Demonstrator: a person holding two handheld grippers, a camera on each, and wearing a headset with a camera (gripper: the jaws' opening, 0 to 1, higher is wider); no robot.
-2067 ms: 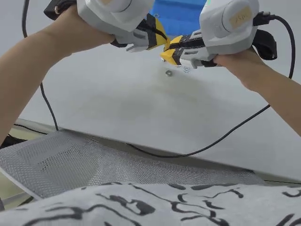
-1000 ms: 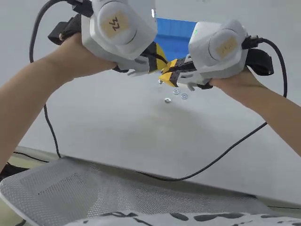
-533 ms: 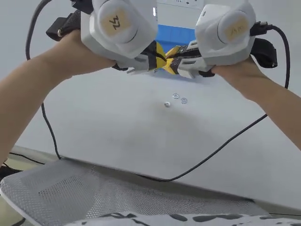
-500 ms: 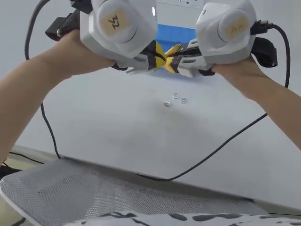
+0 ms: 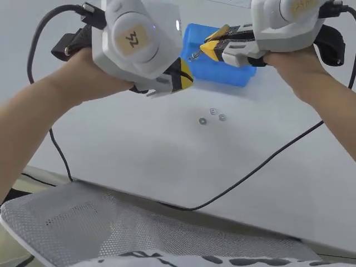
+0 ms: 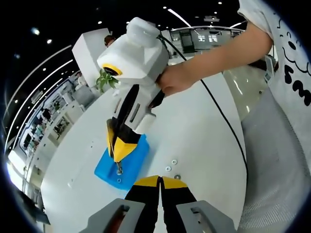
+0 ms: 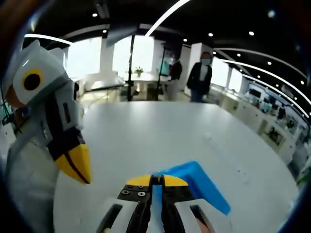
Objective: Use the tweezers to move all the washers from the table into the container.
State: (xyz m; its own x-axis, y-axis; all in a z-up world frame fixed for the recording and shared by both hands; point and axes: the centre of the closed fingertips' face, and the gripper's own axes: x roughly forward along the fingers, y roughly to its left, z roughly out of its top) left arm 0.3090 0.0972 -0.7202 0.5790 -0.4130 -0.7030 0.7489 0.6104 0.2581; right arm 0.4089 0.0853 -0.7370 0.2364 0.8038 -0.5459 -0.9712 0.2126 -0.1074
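Observation:
Three small metal washers [image 5: 212,112] lie close together on the white table; in the left gripper view the washers [image 6: 173,162] sit just right of the blue container [image 6: 127,166]. My right gripper [image 5: 210,50] is shut on the tweezers [image 5: 196,55], whose tip hangs over the blue container [image 5: 222,69]. I cannot tell whether a washer is pinched at that tip. In the right gripper view, my right gripper [image 7: 156,179] points at the blue container [image 7: 197,187]. My left gripper [image 5: 188,79] hovers shut and empty, left of the container and above the table.
A black cable [image 5: 261,164] runs across the table from the right hand toward the near edge. Another cable [image 5: 55,133] hangs at the left. A grey mesh chair back [image 5: 111,222] sits below the table edge. A person [image 7: 200,77] stands far off.
The right gripper with the tweezers has lifted away from the washers and moved out over the blue container. The left gripper has stayed about where it was. The head camera has shifted.

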